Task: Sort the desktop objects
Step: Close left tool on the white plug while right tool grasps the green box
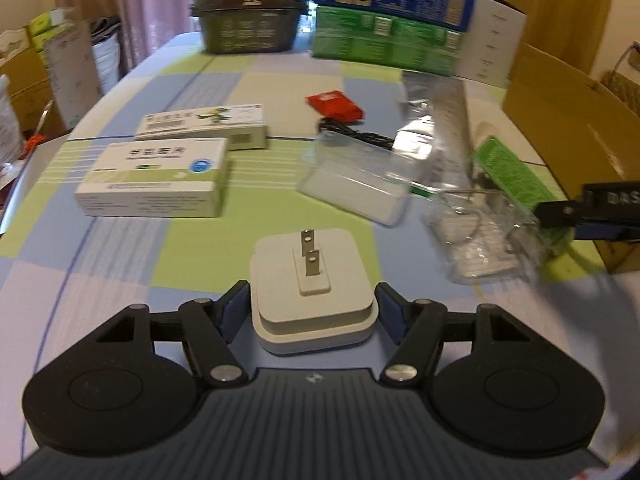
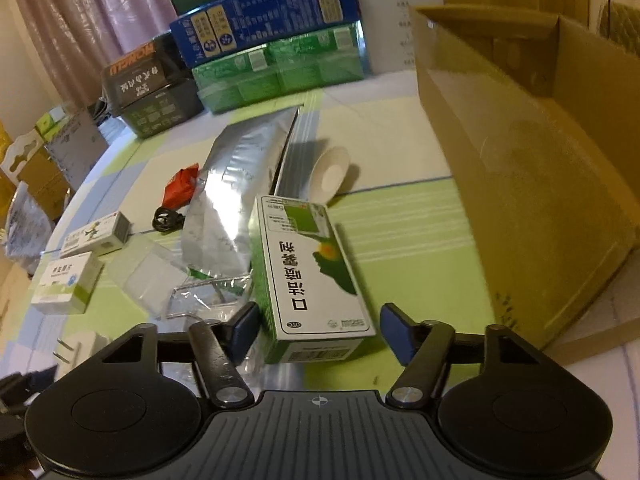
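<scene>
Two grippers open | left gripper (image 1: pixel 314 306) straddles white plug adapter (image 1: pixel 312 288), prongs up — lined up to clamp | right gripper (image 2: pixel 318 330) brackets green box (image 2: pixel 310 276) on tabletop (image 2: pixel 400 220) — cardboard box (image 2: pixel 520 184) just right, likely destination

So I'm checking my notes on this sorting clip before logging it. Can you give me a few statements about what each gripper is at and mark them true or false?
1. The left gripper has its fingers either side of a white plug adapter. True.
2. The adapter's prongs point down into the table. False: they point up.
3. The right gripper is lined up on a green and white box. True.
4. That box is already inside the cardboard box. False: it rests outside, on the checked tablecloth.
5. The red packet lies between the left gripper's fingers. False: it lies farther back on the table.
</scene>
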{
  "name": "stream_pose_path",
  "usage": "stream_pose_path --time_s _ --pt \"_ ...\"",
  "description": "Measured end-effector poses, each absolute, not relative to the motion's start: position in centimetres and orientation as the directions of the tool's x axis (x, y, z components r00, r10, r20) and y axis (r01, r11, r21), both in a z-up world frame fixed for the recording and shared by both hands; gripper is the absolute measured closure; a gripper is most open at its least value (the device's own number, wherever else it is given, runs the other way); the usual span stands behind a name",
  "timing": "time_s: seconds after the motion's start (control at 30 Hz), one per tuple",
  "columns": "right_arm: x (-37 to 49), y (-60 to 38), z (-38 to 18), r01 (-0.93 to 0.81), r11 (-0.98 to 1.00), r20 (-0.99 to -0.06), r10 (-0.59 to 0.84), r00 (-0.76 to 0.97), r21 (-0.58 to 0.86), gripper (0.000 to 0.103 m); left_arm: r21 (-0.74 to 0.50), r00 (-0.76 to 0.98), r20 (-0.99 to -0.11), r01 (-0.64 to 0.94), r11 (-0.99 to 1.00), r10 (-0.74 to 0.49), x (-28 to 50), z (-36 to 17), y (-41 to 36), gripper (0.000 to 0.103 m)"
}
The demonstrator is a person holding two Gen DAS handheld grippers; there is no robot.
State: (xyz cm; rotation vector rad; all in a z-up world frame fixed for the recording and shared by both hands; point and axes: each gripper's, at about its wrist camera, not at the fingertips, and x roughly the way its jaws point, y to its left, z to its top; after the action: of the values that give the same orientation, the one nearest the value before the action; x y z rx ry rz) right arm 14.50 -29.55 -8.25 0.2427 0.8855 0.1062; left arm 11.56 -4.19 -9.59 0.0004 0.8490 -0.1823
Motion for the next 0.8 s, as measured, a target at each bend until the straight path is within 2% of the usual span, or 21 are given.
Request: stream_pose_path --time_s 0.17,0.3,0.4,0.47,0.5,0.53,0.67,0.8 --pt "13.7 -29.1 -7.9 -0.01 0.974 -0.763 0.184 0.62 0.226 0.048 -0.062 0.642 -0.748 0.184 0.981 -0.168 11.2 -9.6 -5.2 0.04" --pt "10.3 -28.1 -6.7 -0.028 0.997 -0.765 0.071 0.64 0.07 0.048 -0.037 0.641 -0.748 0.221 0.974 -0.174 9.9 -9.2 -6.1 0.042" --pt "7.3 -27.9 -6.8 -0.043 0.999 -0.772 0.042 0.634 0.019 0.047 -0.025 0.641 -0.745 0.251 0.968 -0.185 8.8 -9.1 -6.6 0.042" --pt "6.3 -27.8 -7.0 -0.06 0.997 -0.773 0.072 0.63 0.044 0.042 -0.029 0.637 -0.747 0.25 0.968 -0.187 8.5 -9.2 -6.6 0.038" --pt "6.2 -27.6 -7.1 -0.069 0.997 -0.772 0.075 0.631 0.04 0.027 -0.034 0.638 -0.747 0.244 0.969 -0.186 8.5 -9.4 -6.5 0.035" --pt "6.3 -27.7 -7.2 -0.067 0.997 -0.766 0.069 0.639 0.035 0.02 -0.035 0.638 -0.748 0.239 0.97 -0.184 8.5 -9.5 -6.5 0.032" --pt "7.6 -29.0 -7.4 -0.017 0.997 -0.765 0.071 0.64 0.078 0.02 -0.038 0.644 -0.744 0.223 0.974 -0.176 9.0 -9.7 -6.5 0.032" --pt "9.0 -28.9 -7.9 -0.028 0.998 -0.774 0.066 0.629 0.062 0.021 -0.041 0.65 -0.741 0.207 0.978 -0.169 9.7 -9.9 -7.1 0.032"
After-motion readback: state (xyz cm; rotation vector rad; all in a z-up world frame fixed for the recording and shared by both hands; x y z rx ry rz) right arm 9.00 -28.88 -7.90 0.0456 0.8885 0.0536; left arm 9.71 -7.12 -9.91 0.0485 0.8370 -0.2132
